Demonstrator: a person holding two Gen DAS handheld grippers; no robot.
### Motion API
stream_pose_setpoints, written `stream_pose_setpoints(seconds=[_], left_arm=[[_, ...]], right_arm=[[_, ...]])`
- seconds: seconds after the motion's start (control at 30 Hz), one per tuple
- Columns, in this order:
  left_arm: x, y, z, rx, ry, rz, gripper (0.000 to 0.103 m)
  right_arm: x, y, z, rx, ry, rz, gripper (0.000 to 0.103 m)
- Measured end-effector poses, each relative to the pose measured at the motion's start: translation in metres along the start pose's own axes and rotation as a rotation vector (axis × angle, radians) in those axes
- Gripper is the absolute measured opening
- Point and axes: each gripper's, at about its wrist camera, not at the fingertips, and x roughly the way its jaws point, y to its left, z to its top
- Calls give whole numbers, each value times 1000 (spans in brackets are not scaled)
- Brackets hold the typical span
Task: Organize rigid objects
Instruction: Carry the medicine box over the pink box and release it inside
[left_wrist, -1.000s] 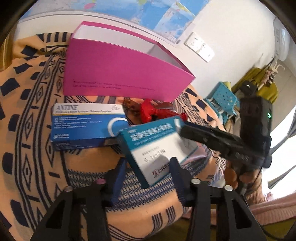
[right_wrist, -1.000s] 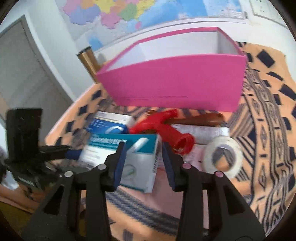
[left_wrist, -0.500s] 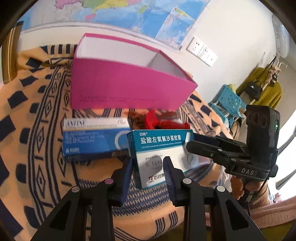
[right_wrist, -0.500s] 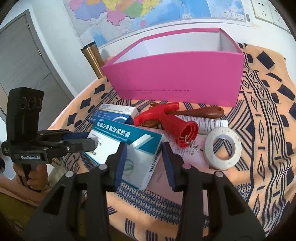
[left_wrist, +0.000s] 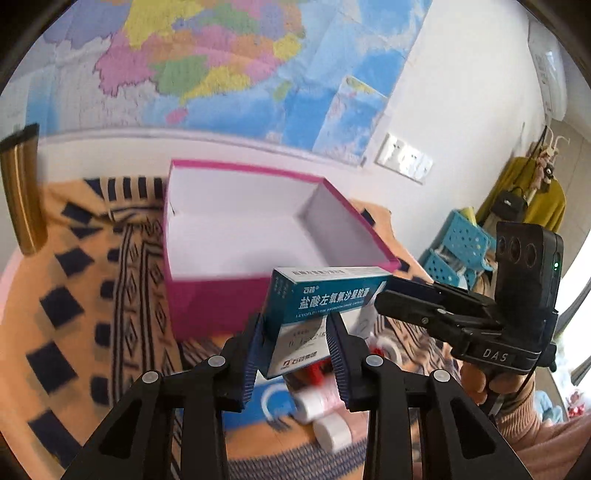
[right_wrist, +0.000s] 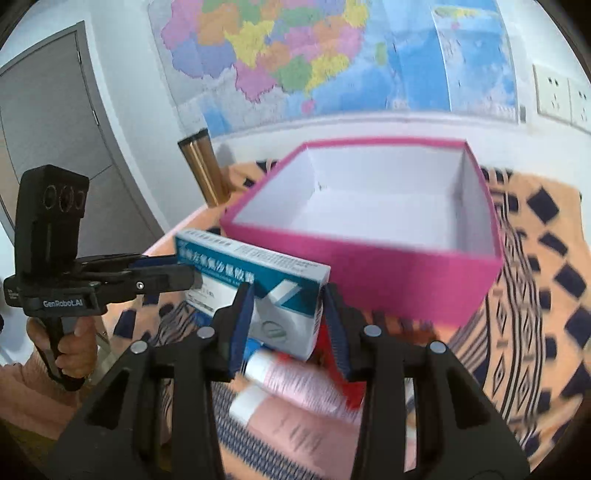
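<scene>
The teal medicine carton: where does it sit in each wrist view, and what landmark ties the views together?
Left wrist view: teal medicine carton at centre, just below the middle, between the left tongs.
Right wrist view: the carton left of centre, between the right tongs.
Shared landmark: the open pink box behind it.

We see the pink box (left_wrist: 236, 258) open-topped with a bare white floor, its near wall (right_wrist: 388, 280) between it and the teal carton (right_wrist: 255, 288) both grippers clamp.
</scene>
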Motion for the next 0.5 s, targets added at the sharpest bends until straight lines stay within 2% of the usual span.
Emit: stream_pose_setpoints(seconds=[0.33, 0.5], left_arm=[[16, 16, 38, -19, -7, 38, 34], [31, 29, 50, -55, 23, 48, 34]], right_arm=[[24, -18, 53, 4, -41, 13, 42], [41, -28, 69, 26, -24, 23, 42]])
